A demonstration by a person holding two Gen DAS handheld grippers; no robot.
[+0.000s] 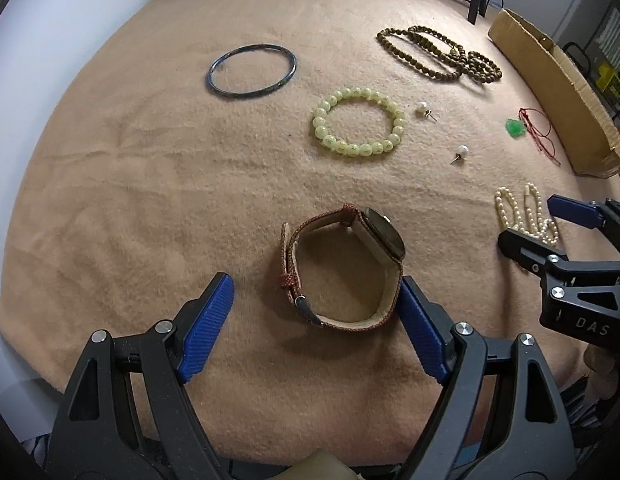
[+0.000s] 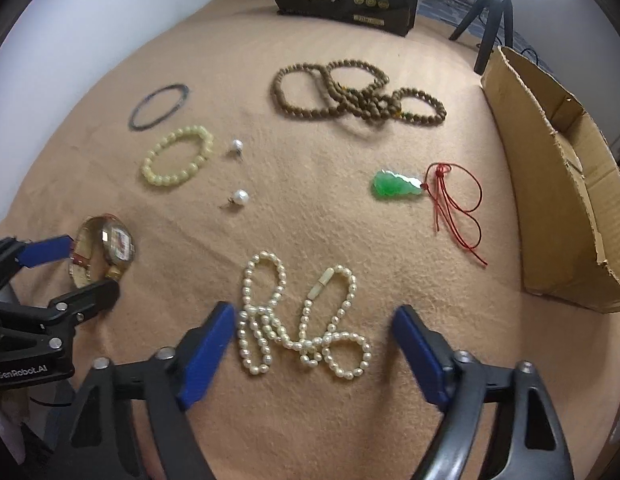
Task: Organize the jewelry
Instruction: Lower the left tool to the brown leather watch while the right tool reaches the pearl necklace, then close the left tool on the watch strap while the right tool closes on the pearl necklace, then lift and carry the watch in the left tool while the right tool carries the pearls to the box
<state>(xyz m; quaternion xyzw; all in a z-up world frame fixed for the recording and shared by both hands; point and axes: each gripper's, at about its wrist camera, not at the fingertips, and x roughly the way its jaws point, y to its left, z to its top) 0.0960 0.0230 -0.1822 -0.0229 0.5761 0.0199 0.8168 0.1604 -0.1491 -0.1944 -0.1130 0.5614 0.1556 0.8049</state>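
The left gripper (image 1: 316, 312) is held low over the tabletop (image 1: 149, 200) (covered in a fuzzy tan cloth), jaws spread wide and gripping nothing. Between them stands the wristwatch with a woven red fabric strap (image 1: 344, 268), on edge, its dark rounded case toward the far right jaw; the right pad (image 1: 424, 332) sits just beside the strap, contact uncertain. The right gripper (image 2: 314, 344) is likewise low, jaws wide apart and empty. The white pearl necklace (image 2: 299, 318), a tangled strand of small glossy beads, lies between and just ahead of them. Beyond the jaws lie a pale green bead bracelet (image 1: 358, 126), a thin dark bangle (image 1: 251, 72) and brown wooden prayer beads (image 2: 358, 94).
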